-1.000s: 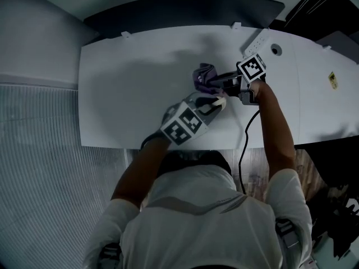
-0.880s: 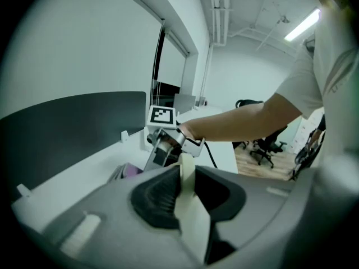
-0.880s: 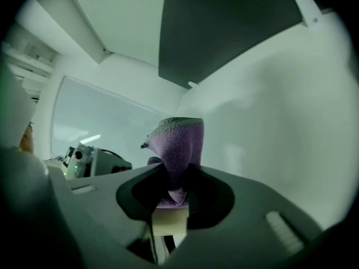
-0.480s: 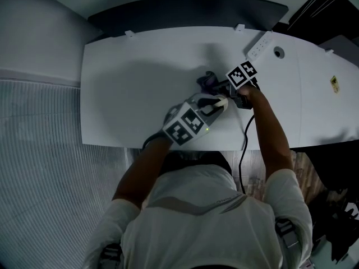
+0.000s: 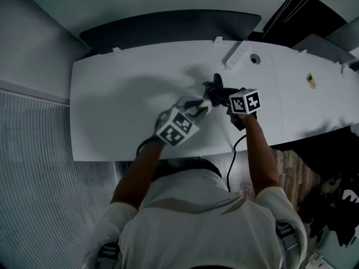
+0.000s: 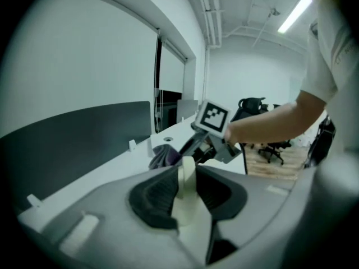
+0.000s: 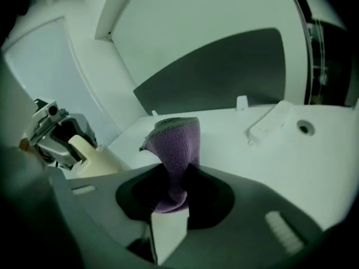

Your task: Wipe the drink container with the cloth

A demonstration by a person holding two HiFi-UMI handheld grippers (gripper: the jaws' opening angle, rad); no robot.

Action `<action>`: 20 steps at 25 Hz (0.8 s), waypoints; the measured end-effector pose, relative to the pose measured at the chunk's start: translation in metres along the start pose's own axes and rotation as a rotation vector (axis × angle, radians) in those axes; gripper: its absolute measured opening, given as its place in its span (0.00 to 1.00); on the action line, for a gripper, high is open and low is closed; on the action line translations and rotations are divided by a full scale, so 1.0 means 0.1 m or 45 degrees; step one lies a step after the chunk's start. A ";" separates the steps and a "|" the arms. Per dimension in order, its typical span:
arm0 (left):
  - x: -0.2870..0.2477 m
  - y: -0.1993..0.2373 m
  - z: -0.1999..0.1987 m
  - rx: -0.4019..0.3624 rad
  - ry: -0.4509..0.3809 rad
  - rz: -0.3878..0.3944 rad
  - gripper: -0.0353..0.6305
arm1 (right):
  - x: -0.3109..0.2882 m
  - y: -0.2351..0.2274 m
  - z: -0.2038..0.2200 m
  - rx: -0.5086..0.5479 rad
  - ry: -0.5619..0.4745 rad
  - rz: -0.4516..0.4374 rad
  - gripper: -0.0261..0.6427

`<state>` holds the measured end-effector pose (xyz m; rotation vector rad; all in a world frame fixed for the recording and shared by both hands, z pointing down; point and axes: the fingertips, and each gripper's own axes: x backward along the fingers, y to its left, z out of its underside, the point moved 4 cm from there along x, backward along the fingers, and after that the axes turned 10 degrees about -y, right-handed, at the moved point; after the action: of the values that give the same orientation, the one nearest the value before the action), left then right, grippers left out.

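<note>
A cream drink container (image 5: pixel 205 103) lies between the jaws of my left gripper (image 5: pixel 201 106) just above the white table (image 5: pixel 123 94). Those jaws are opening, and the pads still rest against the container (image 6: pixel 185 195). My right gripper (image 5: pixel 222 94) is shut on a purple cloth (image 5: pixel 215 84), which hangs in a bunch from its pads (image 7: pixel 176 150). In the right gripper view the container's tip (image 7: pixel 92 158) and my left gripper (image 7: pixel 61 133) sit to the left of the cloth, close by and apart from it. The cloth (image 6: pixel 162 156) shows just beyond the container in the left gripper view.
A white power strip (image 5: pixel 235 54) and a round cable hole (image 5: pixel 255 59) lie at the table's far right. A dark partition (image 5: pixel 168 24) runs along the far edge. A black cable (image 5: pixel 233 150) drops over the near edge. Office chairs (image 6: pixel 263 150) stand on the floor beyond.
My right gripper has drawn back from the power strip toward the near edge, bringing the cloth alongside the container. My left gripper has stayed about where it was.
</note>
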<state>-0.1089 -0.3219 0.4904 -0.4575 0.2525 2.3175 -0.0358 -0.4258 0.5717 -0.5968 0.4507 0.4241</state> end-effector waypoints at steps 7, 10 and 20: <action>0.34 -0.04 -0.27 0.021 -0.126 0.025 0.26 | 0.94 0.39 0.04 0.010 -0.229 0.242 0.18; 0.60 -0.04 -0.45 0.010 -0.232 0.019 0.26 | 1.24 0.68 -0.01 -0.011 -0.374 0.286 0.18; 1.72 -0.06 -0.99 -0.056 -0.694 -0.194 0.08 | 1.90 1.67 -0.39 0.213 -0.896 0.485 0.19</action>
<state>-0.1931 -0.2387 0.3315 0.1389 -0.0962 2.2029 0.0256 -0.2777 0.3717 -0.1678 -0.0833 0.9089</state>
